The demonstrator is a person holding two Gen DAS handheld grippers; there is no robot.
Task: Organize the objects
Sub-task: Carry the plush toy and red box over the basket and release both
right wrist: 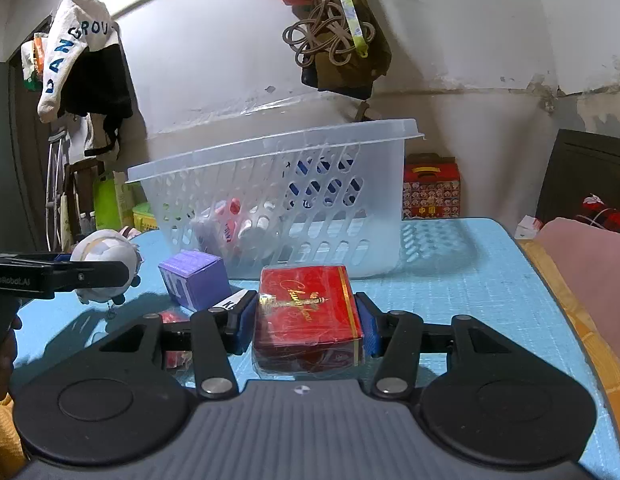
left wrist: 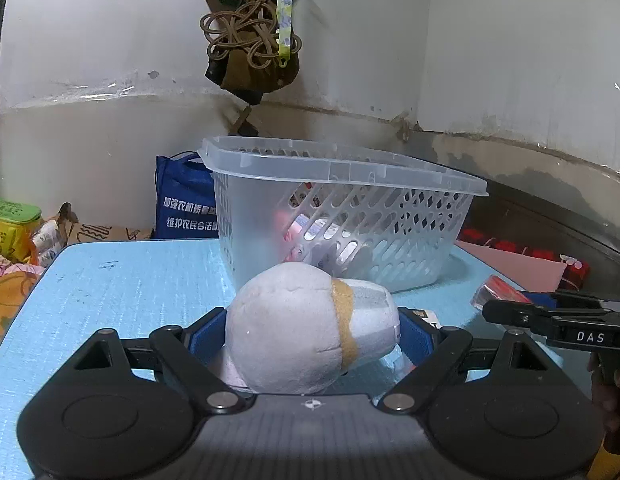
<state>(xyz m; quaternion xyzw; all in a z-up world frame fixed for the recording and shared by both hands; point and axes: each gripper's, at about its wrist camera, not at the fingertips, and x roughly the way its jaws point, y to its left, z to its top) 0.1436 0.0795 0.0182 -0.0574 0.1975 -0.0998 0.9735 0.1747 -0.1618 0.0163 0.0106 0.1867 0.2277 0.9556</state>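
1. Scuffed white walls with hanging bags back a pale blue worktop (right wrist: pixel 470 280), where a perforated clear basket (right wrist: pixel 278 200) stands toward the far side, already holding a few small packages.
2. My left tool (left wrist: pixel 310 332) is clamped on a grey plush toy (left wrist: pixel 306 328), its blue pads pressing both flanks. I hold it low and facing the basket's near wall, which I judge is the staging for a lift over the rim.
3. My right tool (right wrist: pixel 308 320) is closed on a red box (right wrist: pixel 308 316), gripped across its short sides so the glossy wrap cannot slip.
4. A purple box (right wrist: pixel 194 280) sits just beside the red one, near the basket's foot, with another small red item half hidden behind the right tool's left finger.
5. Both loads sit below the basket rim, so each must rise first. Open worktop lies to the right; the two tools are near each other, so I would go one at a time.
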